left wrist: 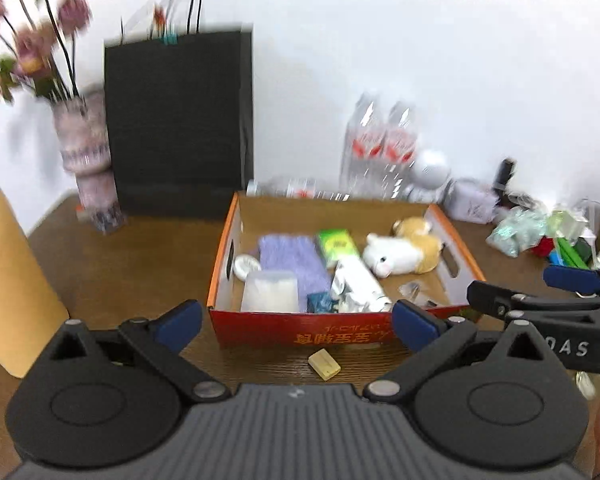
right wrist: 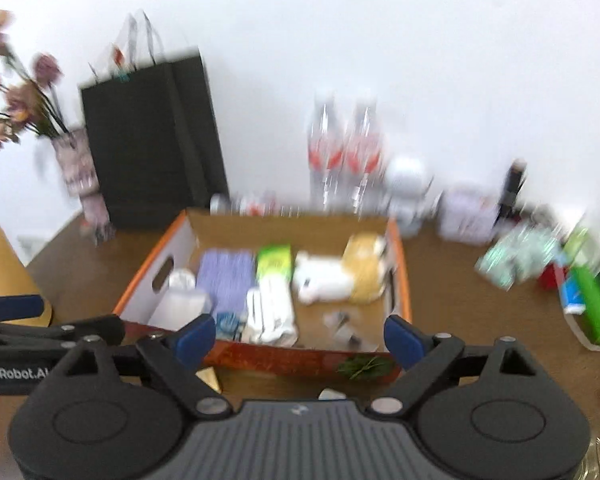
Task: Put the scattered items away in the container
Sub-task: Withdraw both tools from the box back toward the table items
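A white wall backs the brown wooden table (left wrist: 148, 248), where the cardboard box (left wrist: 340, 330) (plush toys, a purple cloth inside) sits. Left gripper (left wrist: 298, 322) and right gripper (right wrist: 300, 334) both gape empty; a yellow eraser (left wrist: 324, 364) lies just before the box.

White wall (left wrist: 420, 40) behind, plain, evenly lit, no hard shadows. Dark brown wood-grain table (left wrist: 148, 248) runs up to it. Back left: black paper bag (left wrist: 180, 120) upright against wall w/ thin handles, vase (left wrist: 86, 152) of pink flowers (left wrist: 28, 40) just beside it. Tan rounded shape (left wrist: 8, 272) at far left edge, can't tell what. Both views motion-blurred, right wrist more so.
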`<state>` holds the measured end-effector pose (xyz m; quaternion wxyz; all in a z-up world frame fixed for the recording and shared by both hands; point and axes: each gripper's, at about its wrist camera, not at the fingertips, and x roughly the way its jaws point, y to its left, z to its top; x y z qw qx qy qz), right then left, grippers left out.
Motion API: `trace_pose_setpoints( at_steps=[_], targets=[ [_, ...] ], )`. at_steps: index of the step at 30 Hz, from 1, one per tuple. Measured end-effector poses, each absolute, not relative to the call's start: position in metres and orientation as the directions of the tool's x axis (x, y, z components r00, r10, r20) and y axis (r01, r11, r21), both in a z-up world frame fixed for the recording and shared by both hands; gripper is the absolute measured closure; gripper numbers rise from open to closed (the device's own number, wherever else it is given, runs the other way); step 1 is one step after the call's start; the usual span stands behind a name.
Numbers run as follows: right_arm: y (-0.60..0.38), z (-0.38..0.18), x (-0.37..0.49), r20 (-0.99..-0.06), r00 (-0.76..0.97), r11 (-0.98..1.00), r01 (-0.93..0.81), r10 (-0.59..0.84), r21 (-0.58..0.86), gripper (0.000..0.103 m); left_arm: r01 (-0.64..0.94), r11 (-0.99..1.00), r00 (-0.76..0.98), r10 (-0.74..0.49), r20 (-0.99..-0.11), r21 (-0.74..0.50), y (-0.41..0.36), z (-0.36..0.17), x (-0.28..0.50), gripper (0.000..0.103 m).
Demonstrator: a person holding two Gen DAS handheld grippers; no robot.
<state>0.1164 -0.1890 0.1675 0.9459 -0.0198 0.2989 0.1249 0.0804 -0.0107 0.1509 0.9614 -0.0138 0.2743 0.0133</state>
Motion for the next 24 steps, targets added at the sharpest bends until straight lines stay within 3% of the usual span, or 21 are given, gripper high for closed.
trace_pose_setpoints(
  at_steps=[3, 5, 7, 12, 24],
  targets=[
    [-0.197, 0.147, 0.070, -0.470, 0.844, 0.961, -0.275, 0.257, 0.030, 0.005, -0.080, 0.997, 0.913, 0.082, -0.399, 0.024, -0.014, 0.130, 0.033, 0.000],
    [-0.204, 0.127, 0.041, -0.420, 0.864, 0.959, -0.276, 0.278, 0.068, 0.000, -0.110, 0.992, 0.925, 0.127, -0.358, 0.067, -0.017, 0.104, 0.001, 0.000],
    [-0.212, 0.101, 0.014, -0.408, 0.858, 0.950, -0.293, 0.312, 0.109, 0.000, -0.095, 0.992, 0.908, 0.120, -0.402, 0.080, -0.018, 0.072, -0.022, 0.000],
    [-0.213, 0.039, -0.026, -0.549, 0.759, 0.935, -0.326, 0.348, 0.142, 0.000, -0.102, 0.994, 0.799, 0.056, -0.598, -0.043, -0.003, 0.014, -0.035, 0.000],
    [-0.182, 0.009, -0.030, -0.644, 0.725, 0.953, -0.303, 0.244, 0.019, 0.000, -0.087, 0.996, 0.764, 0.078, -0.641, 0.017, -0.005, -0.005, -0.026, 0.000]
  ],
)
